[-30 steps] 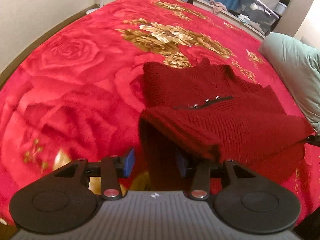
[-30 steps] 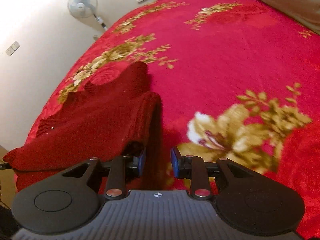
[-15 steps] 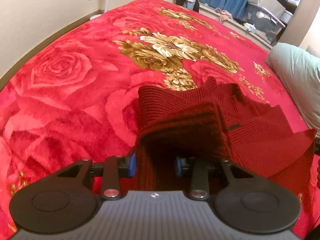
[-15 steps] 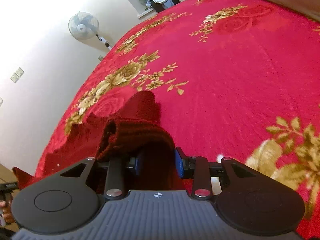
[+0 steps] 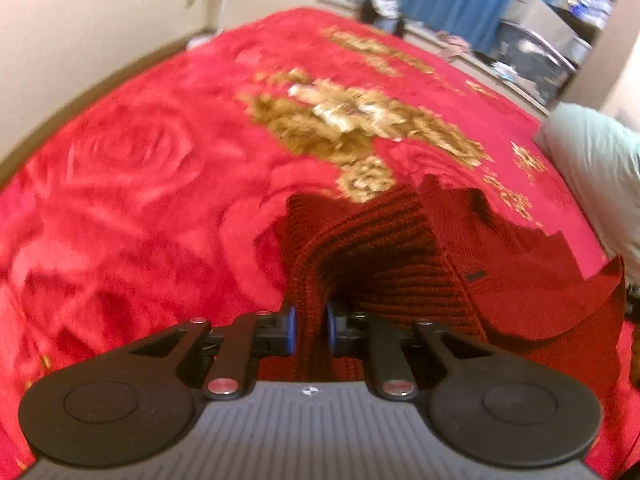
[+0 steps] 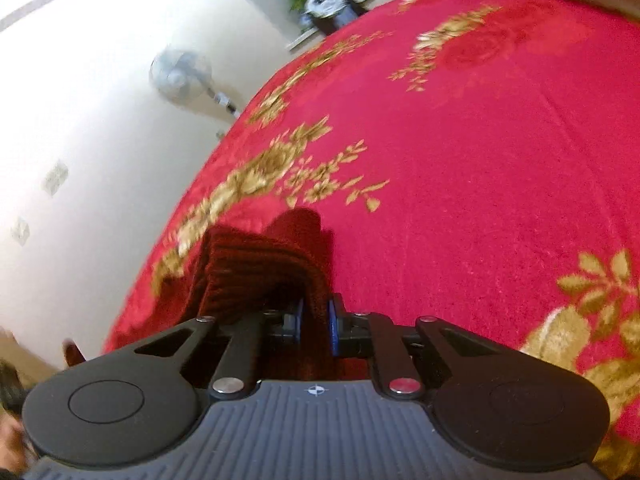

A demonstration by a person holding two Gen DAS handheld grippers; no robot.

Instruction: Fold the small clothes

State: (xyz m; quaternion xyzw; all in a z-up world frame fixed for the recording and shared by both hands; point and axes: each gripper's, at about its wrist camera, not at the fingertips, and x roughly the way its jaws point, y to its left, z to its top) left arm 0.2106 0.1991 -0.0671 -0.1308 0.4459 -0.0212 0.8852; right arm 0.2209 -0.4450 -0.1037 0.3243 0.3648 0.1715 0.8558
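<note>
A dark red knit sweater (image 5: 404, 264) lies on the red floral blanket (image 5: 140, 200), its near part lifted and carried over the far part. My left gripper (image 5: 310, 330) is shut on a bunched edge of the sweater. In the right wrist view the same sweater (image 6: 256, 268) rises in a fold in front of the fingers. My right gripper (image 6: 315, 330) is shut on its other edge. The fabric hides the fingertips' inner faces.
A pale green pillow (image 5: 592, 168) lies at the blanket's right side. Storage boxes (image 5: 532, 52) and blue curtains stand beyond the bed. A standing fan (image 6: 180, 74) is by the white wall. A dark bag (image 6: 332, 12) sits at the far end.
Both grippers closed on the sweater's near edge, lifted it and carried it forward over the far part. The views tilted upward and the fabric now bunches between the fingers.
</note>
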